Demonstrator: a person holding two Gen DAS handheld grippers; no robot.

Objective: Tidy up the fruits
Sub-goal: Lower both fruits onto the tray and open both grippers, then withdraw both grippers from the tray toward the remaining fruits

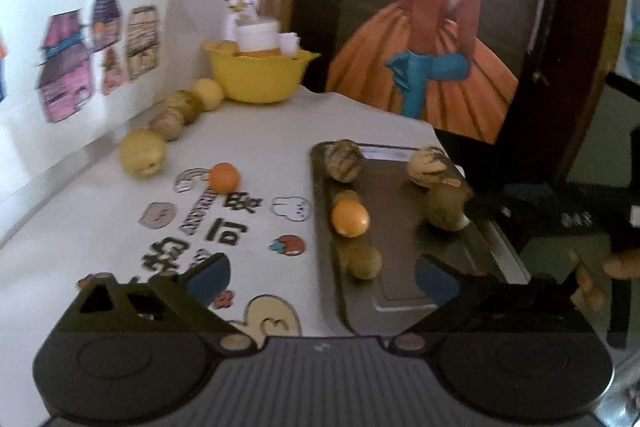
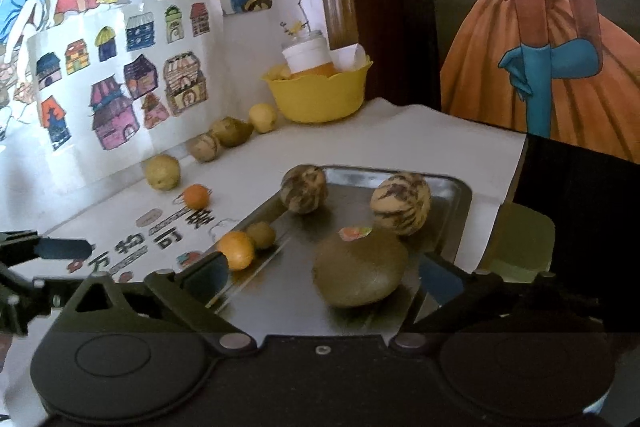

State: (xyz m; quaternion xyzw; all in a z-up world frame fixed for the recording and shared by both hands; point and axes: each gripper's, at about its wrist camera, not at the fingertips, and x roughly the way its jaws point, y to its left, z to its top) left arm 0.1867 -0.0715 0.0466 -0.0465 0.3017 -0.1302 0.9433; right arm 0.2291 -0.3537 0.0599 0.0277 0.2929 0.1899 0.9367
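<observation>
Both grippers are black — left gripper (image 1: 322,277), right gripper (image 2: 320,277) — with blue finger pads (image 1: 210,277), apparently rubber, and silver pivot screws.

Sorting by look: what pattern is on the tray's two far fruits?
Dark stripes on pale skin, clearest in the right wrist view.

The metal tray (image 2: 456,195) is crowded: two striped fruits (image 2: 400,203) at its far end, a large brownish-green fruit (image 2: 360,269) near the front, small oranges (image 2: 237,249) along its left rim. Its middle stays bare. Left of it the printed tablecloth (image 1: 120,227) lies open up to a row of fruit (image 1: 172,123) by the wall and the yellow bowl (image 1: 260,75).
</observation>
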